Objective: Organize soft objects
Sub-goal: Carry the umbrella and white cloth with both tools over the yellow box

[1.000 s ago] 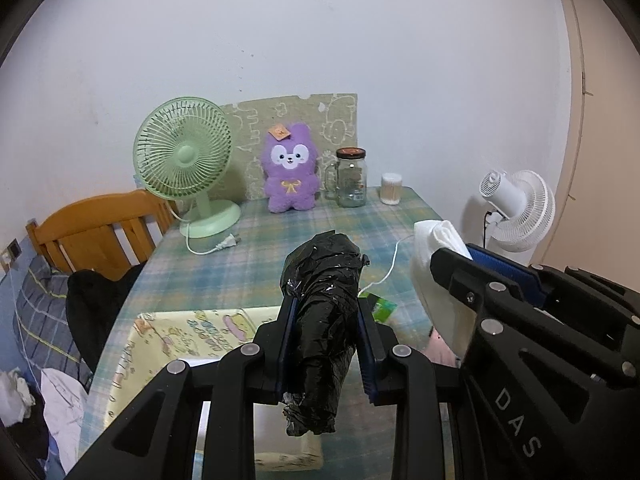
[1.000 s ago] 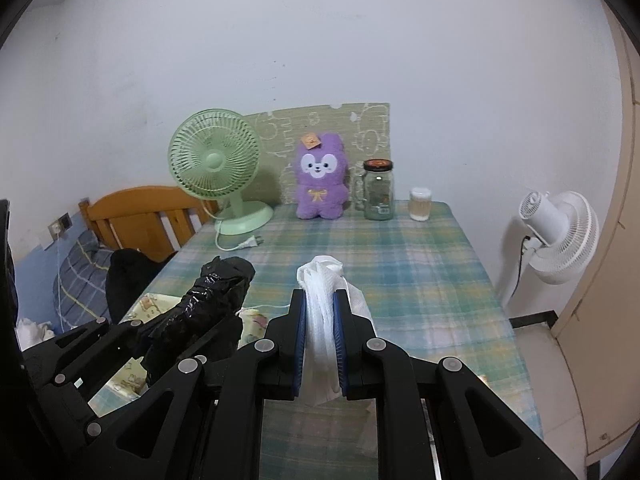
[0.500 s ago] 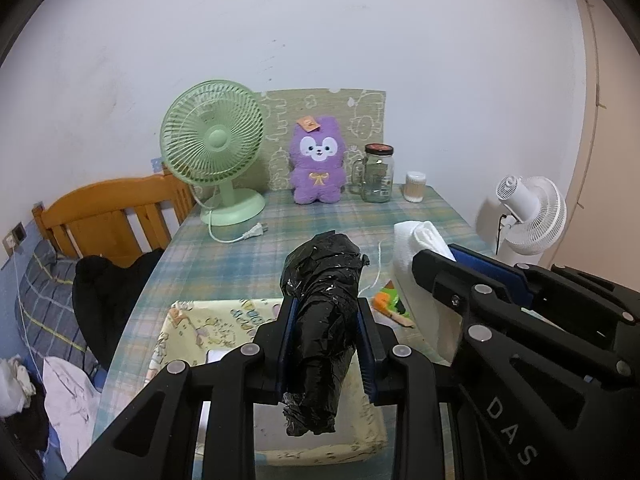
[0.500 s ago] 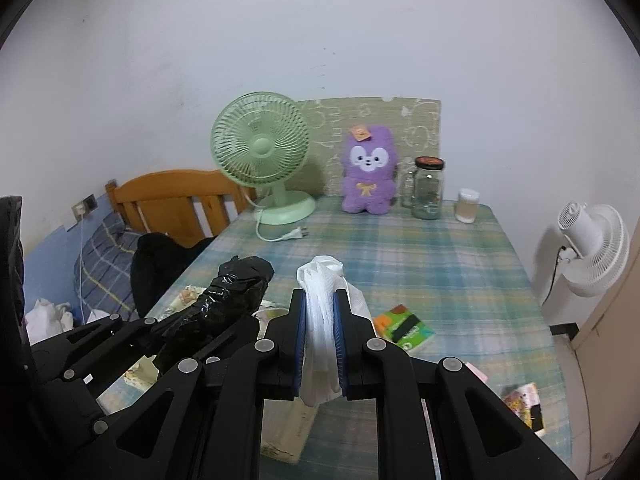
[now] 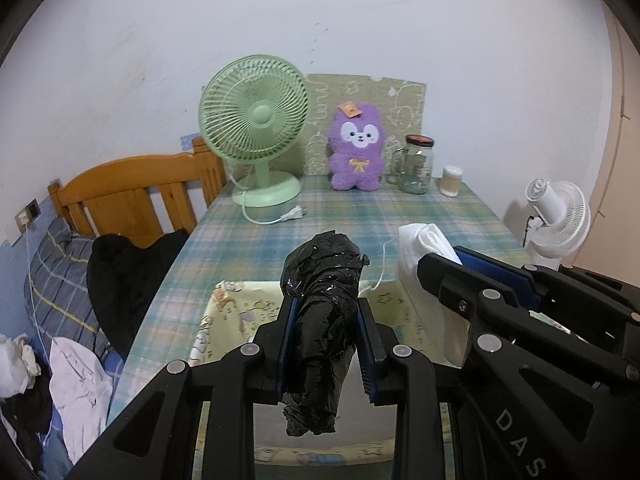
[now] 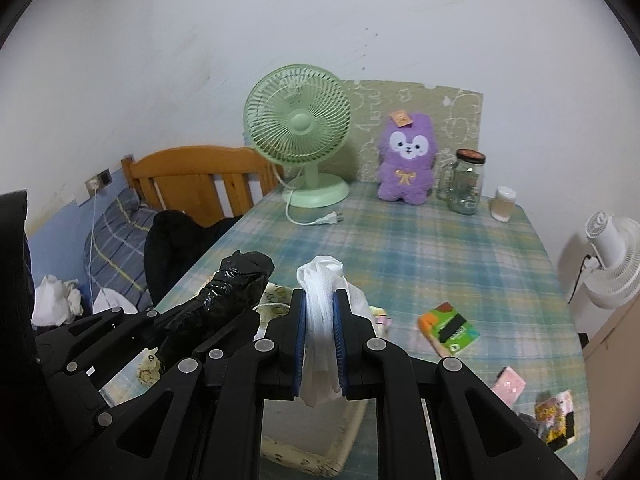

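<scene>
My left gripper (image 5: 326, 344) is shut on a crumpled black plastic bag (image 5: 324, 304), held upright above a cream fabric basket (image 5: 224, 316). My right gripper (image 6: 319, 344) is shut on a bunched white plastic bag (image 6: 320, 312), held just right of the black bag (image 6: 224, 296) over the same basket (image 6: 352, 436). The right gripper and white bag (image 5: 424, 248) show at the right of the left wrist view. A purple plush toy (image 5: 356, 148) sits at the table's far edge against a patterned board.
On the plaid table (image 6: 440, 248) are a green fan (image 6: 300, 132) with its loose plug, a glass jar (image 6: 466, 184), a small cup (image 6: 504, 204), an orange-green packet (image 6: 448, 328) and small packets (image 6: 556, 420). A wooden headboard (image 5: 132, 192) and clothes lie left; a white fan (image 5: 556, 220) stands right.
Both grippers have pulled back and risen with their bags; the table looks farther away and the basket below and packets on the right have come into view.
</scene>
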Demonstrator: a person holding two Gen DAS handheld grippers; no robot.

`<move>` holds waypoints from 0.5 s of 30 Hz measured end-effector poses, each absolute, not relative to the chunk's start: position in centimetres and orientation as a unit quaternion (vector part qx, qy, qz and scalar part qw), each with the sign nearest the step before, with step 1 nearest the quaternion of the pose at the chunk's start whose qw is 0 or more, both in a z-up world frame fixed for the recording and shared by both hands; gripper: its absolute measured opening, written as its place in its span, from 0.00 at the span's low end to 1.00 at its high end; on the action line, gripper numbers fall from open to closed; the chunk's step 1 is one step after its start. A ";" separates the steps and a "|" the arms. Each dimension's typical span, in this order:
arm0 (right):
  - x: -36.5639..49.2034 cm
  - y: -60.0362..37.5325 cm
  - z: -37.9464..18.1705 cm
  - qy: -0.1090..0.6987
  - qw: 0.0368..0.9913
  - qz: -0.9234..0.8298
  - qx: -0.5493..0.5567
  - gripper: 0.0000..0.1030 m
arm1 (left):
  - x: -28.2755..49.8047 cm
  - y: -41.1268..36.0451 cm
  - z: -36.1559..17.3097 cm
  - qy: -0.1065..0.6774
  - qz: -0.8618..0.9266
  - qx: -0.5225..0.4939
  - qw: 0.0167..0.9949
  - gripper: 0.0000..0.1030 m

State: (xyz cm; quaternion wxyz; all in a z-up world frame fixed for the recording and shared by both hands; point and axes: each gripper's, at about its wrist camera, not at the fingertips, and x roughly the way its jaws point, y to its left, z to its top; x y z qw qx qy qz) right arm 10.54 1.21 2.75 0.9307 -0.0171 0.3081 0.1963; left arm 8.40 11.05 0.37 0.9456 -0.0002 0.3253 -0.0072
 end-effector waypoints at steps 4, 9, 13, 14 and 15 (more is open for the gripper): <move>10.9 2.3 2.2 0.313 0.927 0.205 -0.021 0.16 | 8.9 12.2 -0.4 0.334 0.006 -0.004 0.942 0.27; 11.6 3.5 0.8 0.319 0.923 0.215 -0.024 0.16 | 9.3 13.1 -1.7 0.339 0.012 -0.006 0.941 0.27; 12.3 4.1 -0.5 0.333 0.917 0.217 -0.029 0.16 | 10.2 13.8 -3.4 0.361 0.018 -0.009 0.932 0.27; 12.5 4.2 -0.8 0.338 0.915 0.219 -0.029 0.16 | 10.3 14.0 -3.6 0.364 0.018 -0.010 0.931 0.28; 12.6 4.4 -1.1 0.342 0.913 0.221 -0.029 0.16 | 10.4 14.1 -3.9 0.368 0.019 -0.011 0.929 0.28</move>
